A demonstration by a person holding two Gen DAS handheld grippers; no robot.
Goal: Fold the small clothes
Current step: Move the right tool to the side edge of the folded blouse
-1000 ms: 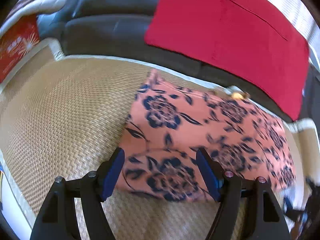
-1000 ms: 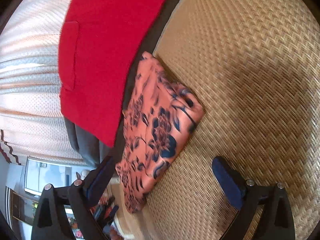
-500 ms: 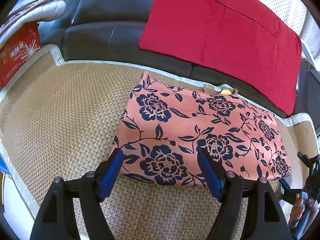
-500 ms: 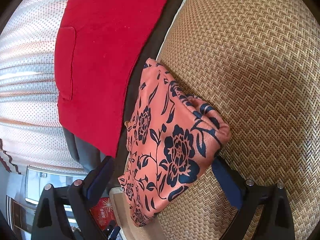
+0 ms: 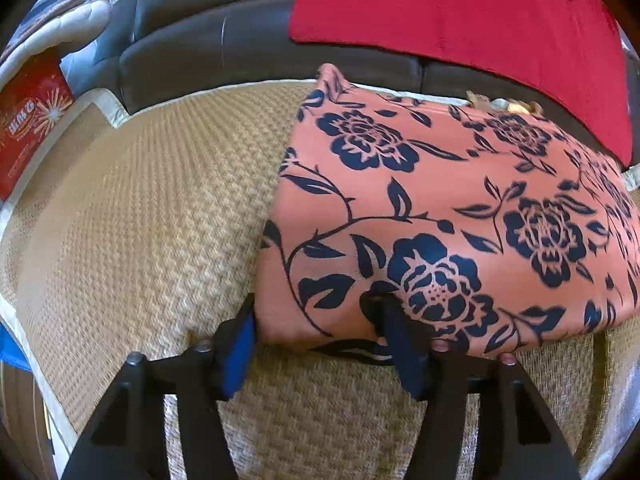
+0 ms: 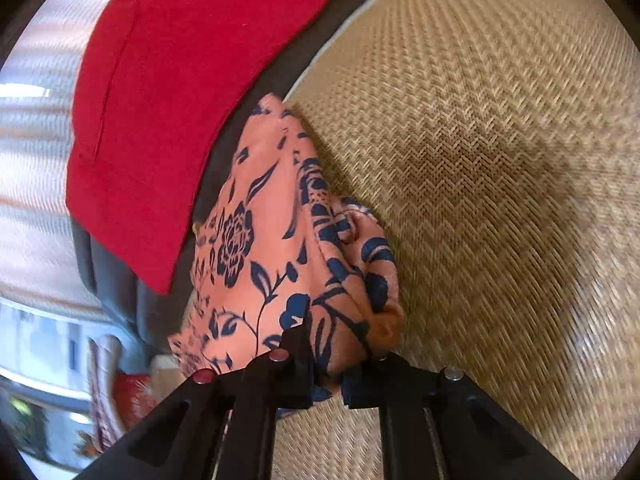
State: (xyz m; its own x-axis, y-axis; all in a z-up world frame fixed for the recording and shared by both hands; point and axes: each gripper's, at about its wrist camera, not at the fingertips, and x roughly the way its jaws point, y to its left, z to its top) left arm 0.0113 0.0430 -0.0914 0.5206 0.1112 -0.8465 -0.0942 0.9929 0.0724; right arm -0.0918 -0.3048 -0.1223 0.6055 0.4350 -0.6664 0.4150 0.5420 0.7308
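Note:
A folded salmon-pink garment with dark blue flowers [image 5: 440,208] lies on the woven straw mat [image 5: 152,216]. My left gripper [image 5: 316,340] is open, and its blue-padded fingers straddle the garment's near left corner, one finger beside the edge, the other over the cloth. In the right wrist view the same garment [image 6: 280,248] bunches up at its end, and my right gripper [image 6: 332,364] is shut on that end, with cloth squeezed between the jaws.
A red cloth [image 5: 460,12] hangs over the dark sofa back [image 5: 208,40] behind the mat. A red printed box [image 5: 28,120] stands at the far left. Curtains [image 6: 32,152] show at the left in the right wrist view.
Both grippers moved in on the garment. The right gripper went from open around its end to shut on it. The left gripper's fingers now reach around the near corner.

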